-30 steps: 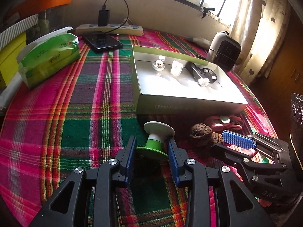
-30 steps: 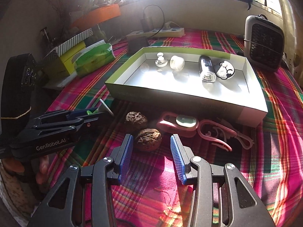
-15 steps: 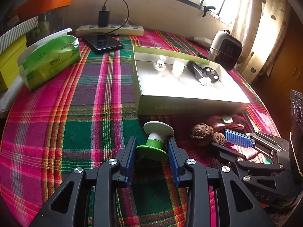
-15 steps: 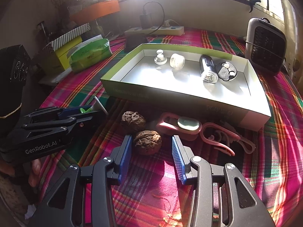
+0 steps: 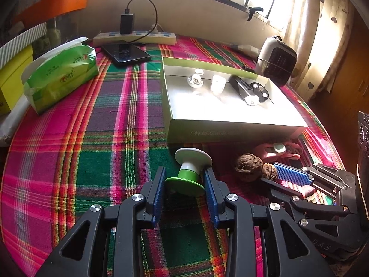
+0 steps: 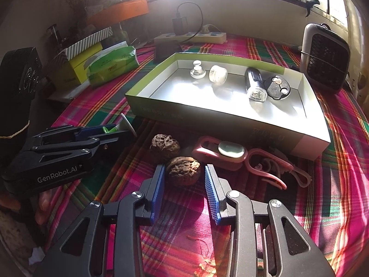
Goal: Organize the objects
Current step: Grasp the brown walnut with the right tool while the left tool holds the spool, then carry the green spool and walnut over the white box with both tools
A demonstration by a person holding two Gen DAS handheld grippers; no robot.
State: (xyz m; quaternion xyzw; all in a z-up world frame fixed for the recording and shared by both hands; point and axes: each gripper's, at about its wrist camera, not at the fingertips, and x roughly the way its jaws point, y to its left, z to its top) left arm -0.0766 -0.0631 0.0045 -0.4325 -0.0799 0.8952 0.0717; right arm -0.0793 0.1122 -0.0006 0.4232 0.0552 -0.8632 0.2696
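The box (image 6: 230, 124) stands in the middle of the table (image 5: 80, 150), with two walnuts (image 6: 183, 174) and the spool (image 5: 189, 173) just before it, and the tissue pack (image 5: 60, 76) far to its left.

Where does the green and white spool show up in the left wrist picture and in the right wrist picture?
Left wrist view: the green and white spool sits low in the middle, between the left gripper pads, which press on its green end.
Right wrist view: the spool shows at the left edge, mostly hidden by the left gripper.
Shared landmark: the open box, just behind the spool in both.
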